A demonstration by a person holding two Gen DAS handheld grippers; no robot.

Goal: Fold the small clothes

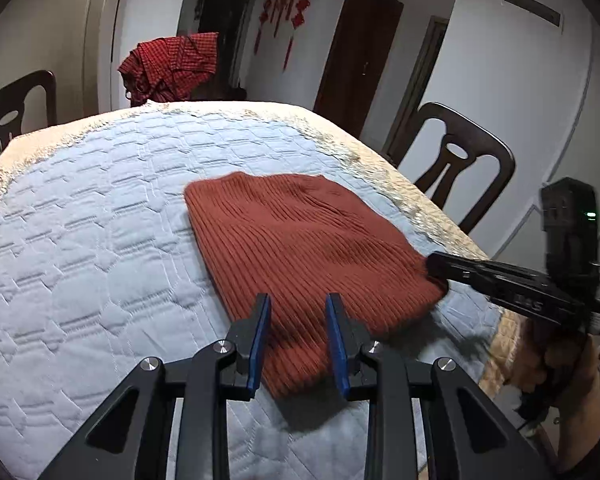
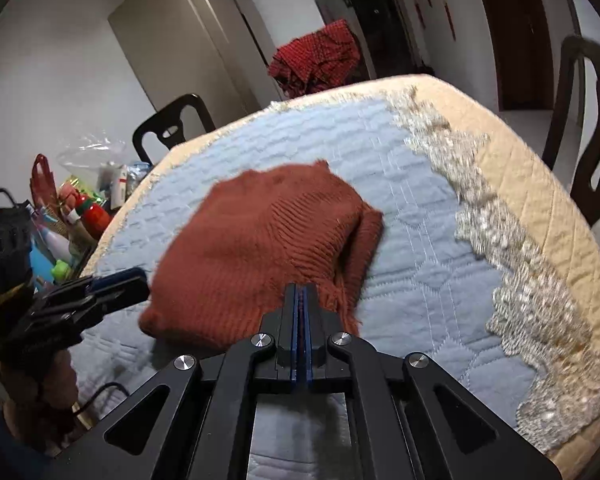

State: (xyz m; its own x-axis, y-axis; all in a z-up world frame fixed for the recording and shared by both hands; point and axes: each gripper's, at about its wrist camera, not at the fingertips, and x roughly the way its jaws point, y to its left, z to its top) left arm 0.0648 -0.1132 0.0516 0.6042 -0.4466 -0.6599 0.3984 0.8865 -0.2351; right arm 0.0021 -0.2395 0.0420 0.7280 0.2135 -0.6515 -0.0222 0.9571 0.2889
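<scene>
Your knit top (image 1: 300, 248) lies on the blue quilt (image 1: 84, 240), near the side closest to you and toward the right edge of the table. It looks folded over already, with one fuzzy flap lying on top at its right side in the right camera.

Your right gripper (image 2: 300, 300) has its fingers pressed together. They sit right at the near corner of the top, and that corner looks bunched up at the tips, so I think you are pinching the knit there. In the left camera, the same gripper touches the top's right corner.

Your left gripper (image 1: 298, 304) has its blue fingers (image 1: 260, 340) apart by a small gap. The top's near edge shows between them, but I cannot tell if the pads press on it, or if they are only above it.

So I think you are at the grab step, getting ready for the next fold.

Next, close the left fingers on the near edge. Then lift both corners together, only a little. Carry them away from you and lay them down on the far edge. Keep both hands even, so the fold comes out straight. Knit stretches and sags, so go slow.
</scene>
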